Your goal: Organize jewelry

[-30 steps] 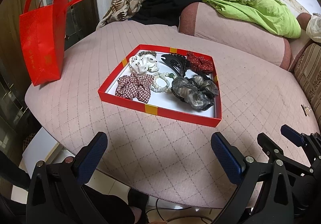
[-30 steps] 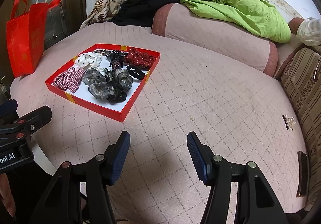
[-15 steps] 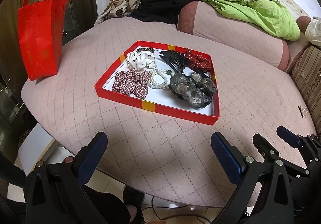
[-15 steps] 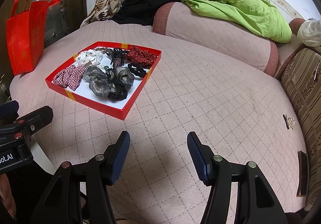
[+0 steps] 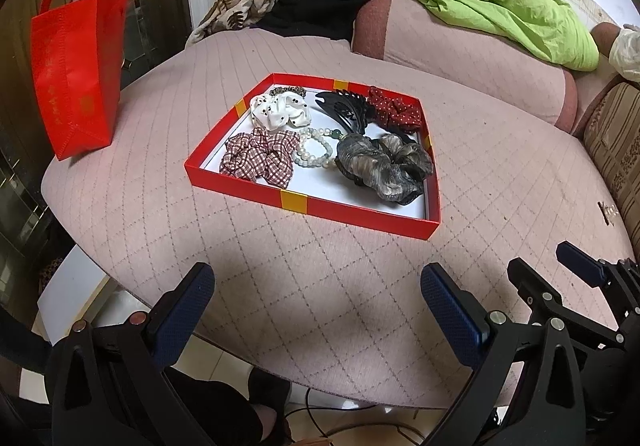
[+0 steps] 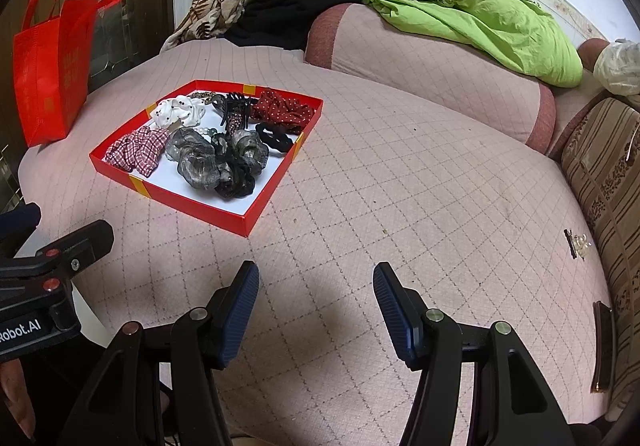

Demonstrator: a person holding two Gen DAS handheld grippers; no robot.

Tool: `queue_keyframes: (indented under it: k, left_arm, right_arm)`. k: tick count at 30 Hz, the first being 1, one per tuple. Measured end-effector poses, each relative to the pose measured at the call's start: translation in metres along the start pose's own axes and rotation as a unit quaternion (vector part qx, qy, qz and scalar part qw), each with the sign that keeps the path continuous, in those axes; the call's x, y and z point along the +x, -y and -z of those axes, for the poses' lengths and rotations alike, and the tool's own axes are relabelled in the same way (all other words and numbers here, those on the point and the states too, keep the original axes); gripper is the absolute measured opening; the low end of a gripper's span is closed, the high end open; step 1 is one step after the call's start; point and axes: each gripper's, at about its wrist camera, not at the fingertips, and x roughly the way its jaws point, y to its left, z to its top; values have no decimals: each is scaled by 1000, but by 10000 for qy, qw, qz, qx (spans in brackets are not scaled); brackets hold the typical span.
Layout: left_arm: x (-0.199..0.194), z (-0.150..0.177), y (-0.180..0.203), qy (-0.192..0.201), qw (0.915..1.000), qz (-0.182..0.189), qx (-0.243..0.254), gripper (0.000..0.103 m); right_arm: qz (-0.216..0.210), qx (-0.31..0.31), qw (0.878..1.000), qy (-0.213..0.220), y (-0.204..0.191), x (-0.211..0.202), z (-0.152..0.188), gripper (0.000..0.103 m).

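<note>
A shallow red box (image 5: 352,216) (image 6: 200,208) lies on the pink quilted table. It holds a plaid scrunchie (image 5: 260,158), a white scrunchie (image 5: 280,112), a pearl bracelet (image 5: 316,152), a black claw clip (image 5: 344,110), a red dotted scrunchie (image 5: 394,112) and a grey scrunchie (image 5: 384,166). A black hair tie (image 6: 276,136) shows in the right wrist view. My left gripper (image 5: 318,300) is open and empty near the table's front edge. My right gripper (image 6: 316,304) is open and empty over the table, right of the box.
A red tote bag (image 5: 76,70) stands at the table's left edge. A small hair clip (image 6: 576,242) lies at the table's right edge by a striped sofa (image 6: 608,182). A bolster (image 5: 460,46), green cloth (image 5: 504,14) and cushions lie behind.
Both grippers have drawn slightly back and up from the box; the box sits a little farther away in both views. Nothing was picked up.
</note>
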Motion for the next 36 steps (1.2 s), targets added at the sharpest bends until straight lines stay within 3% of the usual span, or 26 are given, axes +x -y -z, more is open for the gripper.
queue_keyframes:
  k: [36]
  left_arm:
    - [11,4,-3,-148,9999,-40,9,102]
  right_arm:
    - [-54,-75,10000,-24,-2,4,3,64]
